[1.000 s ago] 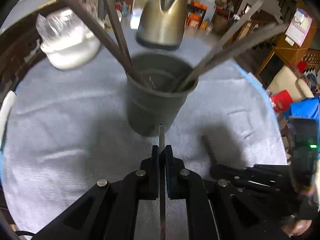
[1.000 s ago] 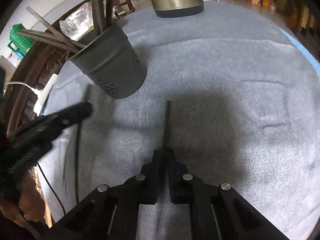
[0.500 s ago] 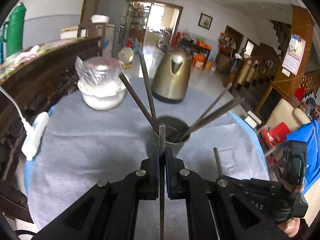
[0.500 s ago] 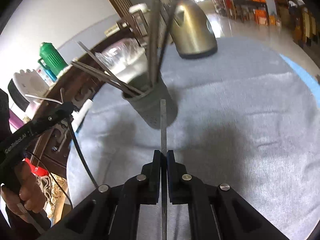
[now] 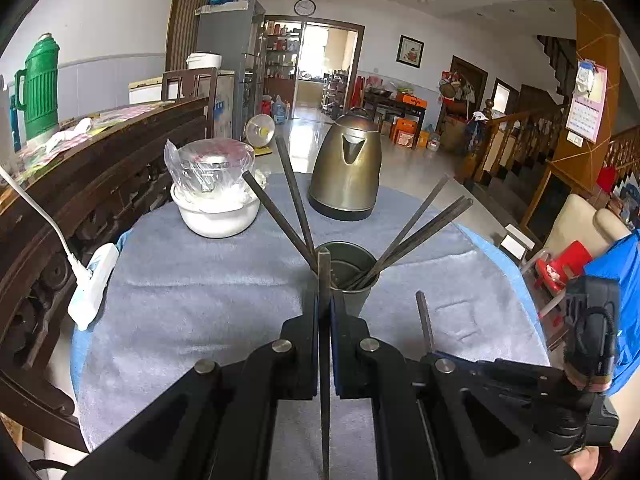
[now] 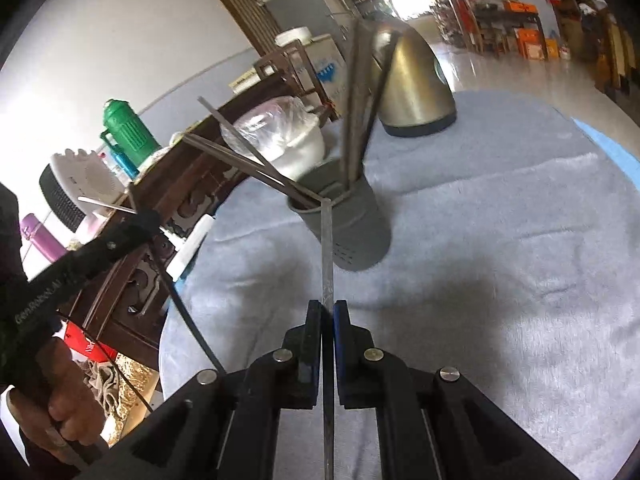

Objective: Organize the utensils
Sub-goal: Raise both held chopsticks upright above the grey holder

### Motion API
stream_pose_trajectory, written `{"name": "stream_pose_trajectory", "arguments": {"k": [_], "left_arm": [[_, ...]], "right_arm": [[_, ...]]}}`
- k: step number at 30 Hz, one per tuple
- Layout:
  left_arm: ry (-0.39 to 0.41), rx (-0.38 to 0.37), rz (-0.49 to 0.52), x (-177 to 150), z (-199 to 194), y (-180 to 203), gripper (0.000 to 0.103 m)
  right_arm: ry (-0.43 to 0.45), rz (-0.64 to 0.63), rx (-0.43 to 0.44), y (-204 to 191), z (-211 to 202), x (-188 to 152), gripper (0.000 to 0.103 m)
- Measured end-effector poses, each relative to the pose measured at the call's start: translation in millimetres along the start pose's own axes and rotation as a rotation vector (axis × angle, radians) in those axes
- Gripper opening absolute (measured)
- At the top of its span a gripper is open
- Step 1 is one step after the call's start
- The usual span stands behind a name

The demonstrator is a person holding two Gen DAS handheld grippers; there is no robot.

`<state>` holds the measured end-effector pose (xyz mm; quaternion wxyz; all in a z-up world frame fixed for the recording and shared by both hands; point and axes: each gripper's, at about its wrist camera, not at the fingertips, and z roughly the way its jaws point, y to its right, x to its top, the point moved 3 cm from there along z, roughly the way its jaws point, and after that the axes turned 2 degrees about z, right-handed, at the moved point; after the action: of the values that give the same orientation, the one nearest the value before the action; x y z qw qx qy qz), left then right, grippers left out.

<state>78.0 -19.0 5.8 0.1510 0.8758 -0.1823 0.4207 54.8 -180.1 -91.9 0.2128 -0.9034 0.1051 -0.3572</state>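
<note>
A dark metal holder (image 5: 354, 280) stands on the grey cloth (image 5: 200, 304) with several chopsticks fanned out of it. My left gripper (image 5: 324, 304) is shut on one chopstick (image 5: 324, 272), whose tip shows just in front of the holder's near rim. To its right my right gripper (image 5: 430, 354) grips another chopstick (image 5: 423, 316). In the right wrist view the right gripper (image 6: 327, 308) is shut on its chopstick (image 6: 327, 248), the tip at the holder (image 6: 356, 236) rim. The left gripper (image 6: 138, 216) is at the left, above the table's edge, its chopstick (image 6: 184, 308) slanting down.
A brass-coloured kettle (image 5: 346, 168) stands behind the holder. A white bowl (image 5: 216, 212) under plastic wrap sits at the back left. A white power strip (image 5: 94, 280) lies at the table's left edge beside dark wooden furniture (image 5: 80, 184). A hand (image 6: 60, 400) holds the left tool.
Both grippers have lifted and tilted upward, so the holder looks smaller and farther off and the room has come into view. Each still grips its chopstick.
</note>
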Motion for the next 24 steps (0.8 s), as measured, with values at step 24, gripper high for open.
{"name": "stream_pose_trajectory", "arguments": {"k": [24], "left_arm": [[-0.005, -0.01, -0.006, -2, -3, 2, 0.005]], "right_arm": [[0.119, 0.1, 0.168, 8, -30, 10, 0.007]]}}
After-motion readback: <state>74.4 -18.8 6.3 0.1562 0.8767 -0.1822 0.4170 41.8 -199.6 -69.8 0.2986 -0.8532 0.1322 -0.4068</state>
